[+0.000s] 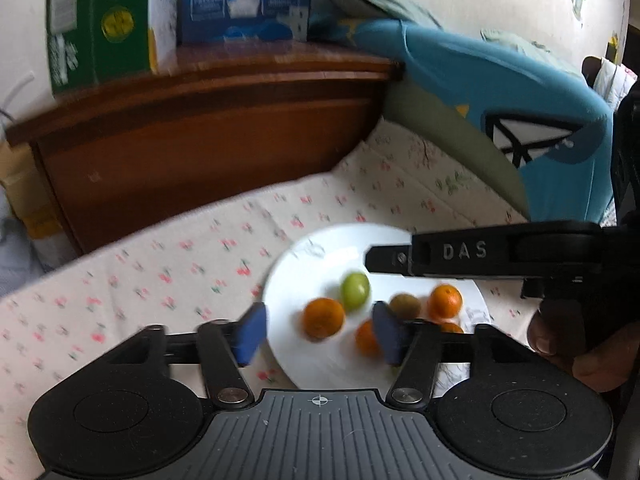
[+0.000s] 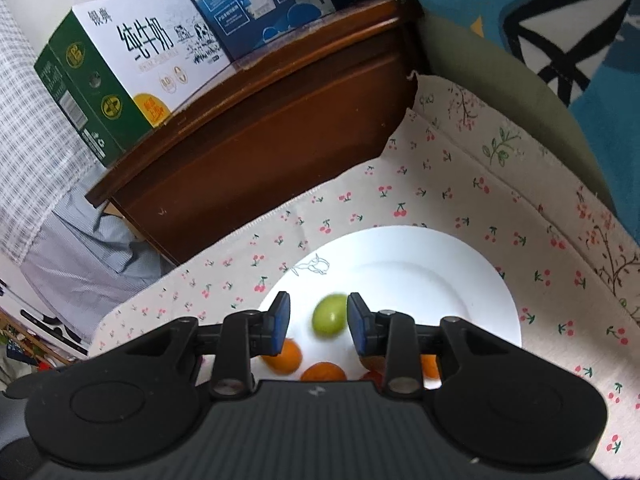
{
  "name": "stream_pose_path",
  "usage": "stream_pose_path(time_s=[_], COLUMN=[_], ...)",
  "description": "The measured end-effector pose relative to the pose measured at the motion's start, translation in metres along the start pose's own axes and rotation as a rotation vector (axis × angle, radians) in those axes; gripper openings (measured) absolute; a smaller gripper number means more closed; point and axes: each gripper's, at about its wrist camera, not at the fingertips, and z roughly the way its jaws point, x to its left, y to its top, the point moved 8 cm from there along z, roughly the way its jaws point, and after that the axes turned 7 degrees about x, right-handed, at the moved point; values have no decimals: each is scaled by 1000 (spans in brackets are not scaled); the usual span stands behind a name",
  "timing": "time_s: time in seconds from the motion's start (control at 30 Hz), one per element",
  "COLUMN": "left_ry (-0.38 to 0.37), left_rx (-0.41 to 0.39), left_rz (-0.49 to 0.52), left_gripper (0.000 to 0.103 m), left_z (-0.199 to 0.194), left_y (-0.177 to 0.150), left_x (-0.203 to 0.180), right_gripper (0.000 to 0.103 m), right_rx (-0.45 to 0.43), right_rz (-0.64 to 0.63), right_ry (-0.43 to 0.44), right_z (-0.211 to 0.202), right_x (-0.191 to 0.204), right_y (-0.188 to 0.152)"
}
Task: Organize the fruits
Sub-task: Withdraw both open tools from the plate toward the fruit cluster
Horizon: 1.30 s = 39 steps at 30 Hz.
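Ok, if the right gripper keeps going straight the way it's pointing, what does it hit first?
Most likely the small round green fruit, which sits between the open right gripper pads on the round white plate. Depth is unclear, and the fruit is blurred, so it may be a little ahead.

A cherry-print cloth (image 2: 440, 208) (cream ground) covers the surface, with 1 white plate (image 2: 460, 280) on it.

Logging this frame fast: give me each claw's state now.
Left claw: open, holding nothing, above the white plate.
Right claw: open, pads either side of the green fruit, not gripping it.
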Motion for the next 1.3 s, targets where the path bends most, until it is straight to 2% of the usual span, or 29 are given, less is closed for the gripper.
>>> stream_pose_path(time_s=[0.17,0.37,0.47,0.67,1.0,1.3], left_ry=[26,31,54,91,110,127], left_rx=[-3,-1,-12,-20,-16,37], left_rz=[-5,-61,-96,-145,-226,-241], left_gripper=[75,76,80,81,82,82], left_z=[-16,-34,-47,-67,-87,-91], left_y=[2,-5,-13,-30,-59,-89], left_x=[5,19,30,46,62,62], right_gripper=[33,36,39,39,40,40], right_rx=[-20,-35,-30,-25,-3,79], right_rz=[1,-17,-39,-55,-102,-118], right_ry=[-3,2,0,1,-27,-56], right_z=[-11,-27,-33,-46,-59,-55], right_x=[2,11,16,25,32,31], right_y=[0,-8,-16,-35,-70,-106])
